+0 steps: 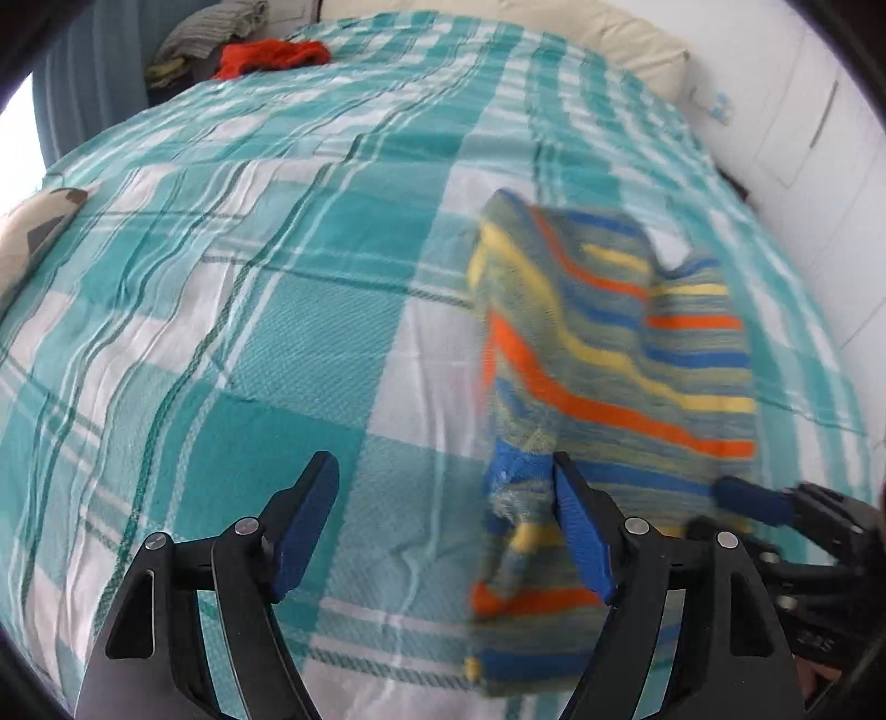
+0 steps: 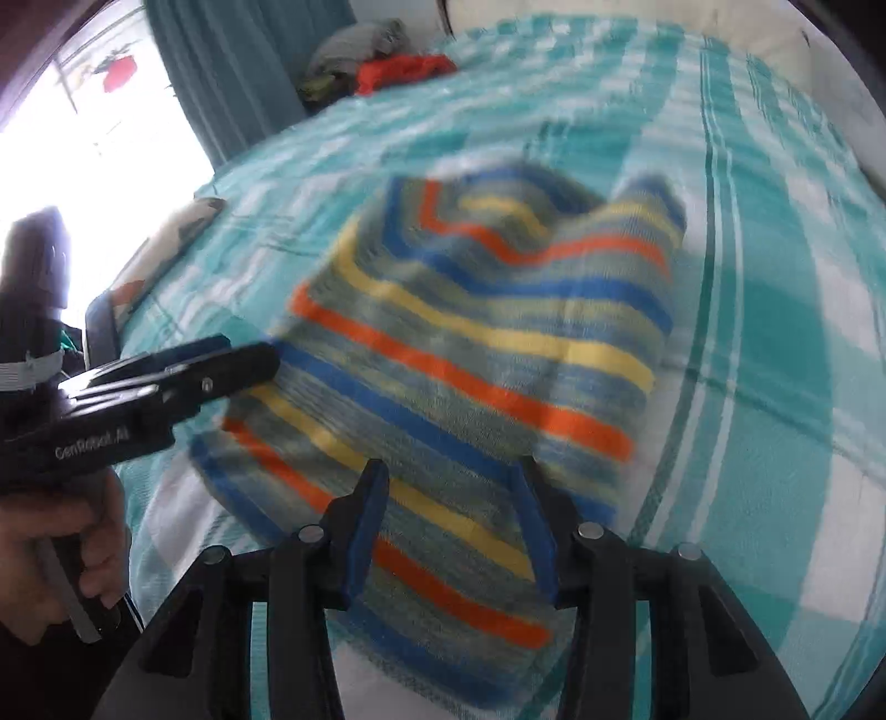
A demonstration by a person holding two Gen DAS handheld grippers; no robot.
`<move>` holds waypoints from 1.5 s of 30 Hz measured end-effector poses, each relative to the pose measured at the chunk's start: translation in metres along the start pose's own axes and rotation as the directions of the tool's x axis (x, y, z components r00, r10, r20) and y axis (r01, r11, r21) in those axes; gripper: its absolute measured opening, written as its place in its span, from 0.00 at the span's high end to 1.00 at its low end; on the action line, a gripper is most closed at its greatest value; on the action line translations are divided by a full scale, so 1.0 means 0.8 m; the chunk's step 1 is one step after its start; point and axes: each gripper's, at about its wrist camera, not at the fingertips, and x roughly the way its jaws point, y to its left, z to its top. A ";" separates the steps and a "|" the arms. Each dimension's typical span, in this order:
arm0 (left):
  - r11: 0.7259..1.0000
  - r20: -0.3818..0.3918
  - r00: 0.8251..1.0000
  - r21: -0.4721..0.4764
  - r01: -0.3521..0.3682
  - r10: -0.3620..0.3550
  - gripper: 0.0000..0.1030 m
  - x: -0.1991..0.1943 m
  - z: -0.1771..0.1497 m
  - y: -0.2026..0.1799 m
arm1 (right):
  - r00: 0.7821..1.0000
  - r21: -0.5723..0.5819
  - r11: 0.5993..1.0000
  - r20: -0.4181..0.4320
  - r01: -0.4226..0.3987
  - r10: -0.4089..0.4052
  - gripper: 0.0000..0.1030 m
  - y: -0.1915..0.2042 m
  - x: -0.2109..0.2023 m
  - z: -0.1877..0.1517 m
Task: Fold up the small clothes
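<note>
A small striped knit garment (image 1: 614,354), blue, orange, yellow and grey-green, lies partly folded on the teal checked bedspread (image 1: 266,310). My left gripper (image 1: 446,471) is open; its right finger touches the garment's near left edge, with nothing between the fingers but bedspread. In the right wrist view the garment (image 2: 476,354) fills the middle, blurred by motion. My right gripper (image 2: 451,476) is open just over the garment's near part. The left gripper also shows in the right wrist view (image 2: 243,360), at the garment's left edge.
A pile of clothes with a red piece (image 1: 271,55) lies at the bed's far end. A cream pillow (image 1: 598,33) is at the far right, a patterned cushion (image 1: 33,227) at the left edge. A white wall (image 1: 803,127) borders the right side.
</note>
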 end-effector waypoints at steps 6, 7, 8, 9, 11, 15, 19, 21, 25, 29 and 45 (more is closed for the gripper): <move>0.995 0.067 0.994 -0.028 0.093 -0.091 0.23 -0.067 -0.047 0.038 | 0.986 -0.058 0.988 0.097 0.144 -0.138 0.25 0.047 -0.088 -0.023; 0.995 0.072 0.992 -0.014 0.101 -0.100 0.22 -0.078 -0.060 0.039 | 0.975 -0.067 0.978 0.114 0.198 -0.190 0.20 0.055 -0.101 -0.032; 0.994 0.077 0.991 -0.006 0.109 -0.108 0.20 -0.087 -0.074 0.041 | 0.962 -0.070 0.966 0.133 0.250 -0.240 0.18 0.060 -0.112 -0.043; 0.994 0.084 0.990 -0.002 0.112 -0.111 0.18 -0.094 -0.086 0.044 | 0.950 -0.070 0.955 0.140 0.290 -0.278 0.18 0.062 -0.119 -0.052; 0.995 0.097 0.990 -0.015 0.100 -0.098 0.16 -0.101 -0.105 0.048 | 0.932 -0.053 0.936 0.133 0.347 -0.337 0.18 0.062 -0.127 -0.069; 0.989 0.098 0.988 -0.082 0.126 -0.118 0.16 -0.096 -0.124 0.059 | 0.912 0.022 0.917 0.100 0.397 -0.397 0.18 0.049 -0.137 -0.092; 0.990 0.080 0.990 -0.072 0.119 -0.113 0.16 -0.091 -0.131 0.052 | 0.892 0.047 0.897 0.096 0.440 -0.443 0.18 0.043 -0.147 -0.105; 0.993 0.082 0.991 -0.034 0.110 -0.107 0.16 -0.093 -0.132 0.043 | 0.886 0.053 0.891 0.094 0.451 -0.454 0.18 0.042 -0.151 -0.109; 0.995 0.075 0.992 -0.007 0.101 -0.100 0.16 -0.091 -0.136 0.035 | 0.871 0.052 0.875 0.092 0.481 -0.483 0.18 0.041 -0.155 -0.116; 0.996 0.074 0.993 -0.006 0.092 -0.092 0.16 -0.089 -0.136 0.034 | 0.859 0.063 0.864 0.089 0.500 -0.504 0.18 0.041 -0.158 -0.122; 0.982 0.092 0.979 -0.038 0.187 -0.183 0.15 -0.095 -0.113 0.040 | 0.870 0.108 0.873 0.083 0.476 -0.485 0.18 0.025 -0.161 -0.131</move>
